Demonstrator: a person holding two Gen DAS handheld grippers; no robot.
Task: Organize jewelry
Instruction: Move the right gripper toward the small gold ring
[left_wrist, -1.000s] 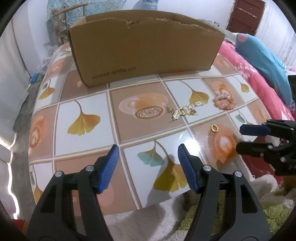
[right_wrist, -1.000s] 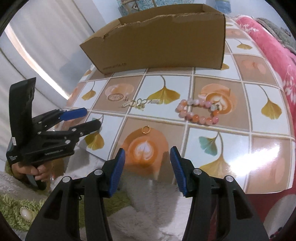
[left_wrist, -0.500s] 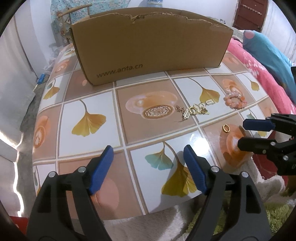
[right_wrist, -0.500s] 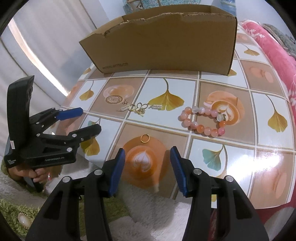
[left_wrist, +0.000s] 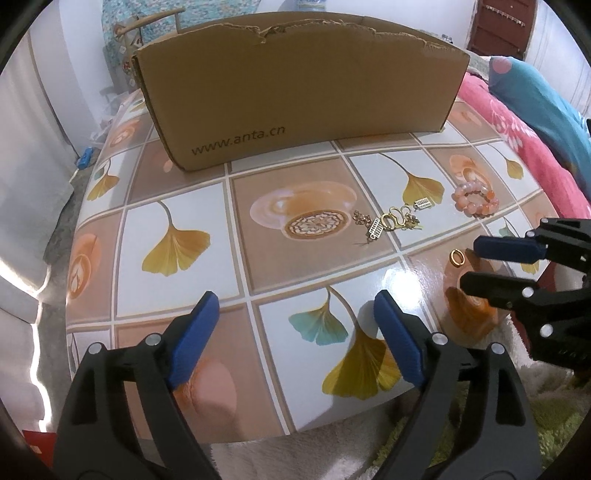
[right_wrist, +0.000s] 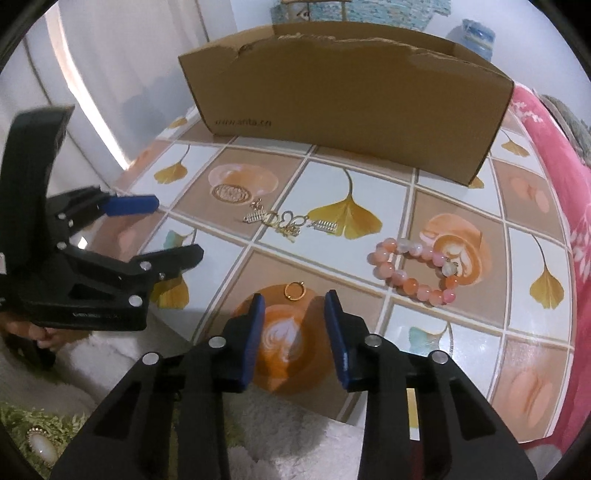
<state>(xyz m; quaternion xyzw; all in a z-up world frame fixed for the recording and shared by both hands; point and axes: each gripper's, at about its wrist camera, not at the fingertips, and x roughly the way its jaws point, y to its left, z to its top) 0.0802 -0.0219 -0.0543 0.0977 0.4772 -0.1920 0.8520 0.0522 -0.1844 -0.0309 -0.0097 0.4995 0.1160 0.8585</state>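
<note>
A small gold ring (right_wrist: 294, 290) lies on the tiled table, just beyond my open right gripper (right_wrist: 294, 306); it also shows in the left wrist view (left_wrist: 457, 257). A pink bead bracelet (right_wrist: 413, 271) lies to its right and shows in the left wrist view (left_wrist: 475, 199). A tangle of gold clasps and chain (right_wrist: 288, 221) lies farther back, also seen in the left wrist view (left_wrist: 391, 220). My left gripper (left_wrist: 295, 314) is open and empty over the table's near edge. The right gripper (left_wrist: 476, 266) shows at the right of the left wrist view.
An open brown cardboard box (left_wrist: 299, 88) printed www.anta.cn stands at the back of the table (left_wrist: 177, 236). A pink blanket (right_wrist: 561, 177) lies to the right. White and green fluffy fabric (right_wrist: 280, 428) lies below the near edge.
Both grippers have moved forward toward the table. The right gripper's fingertips have come up close to the gold ring. The jewelry has not moved.
</note>
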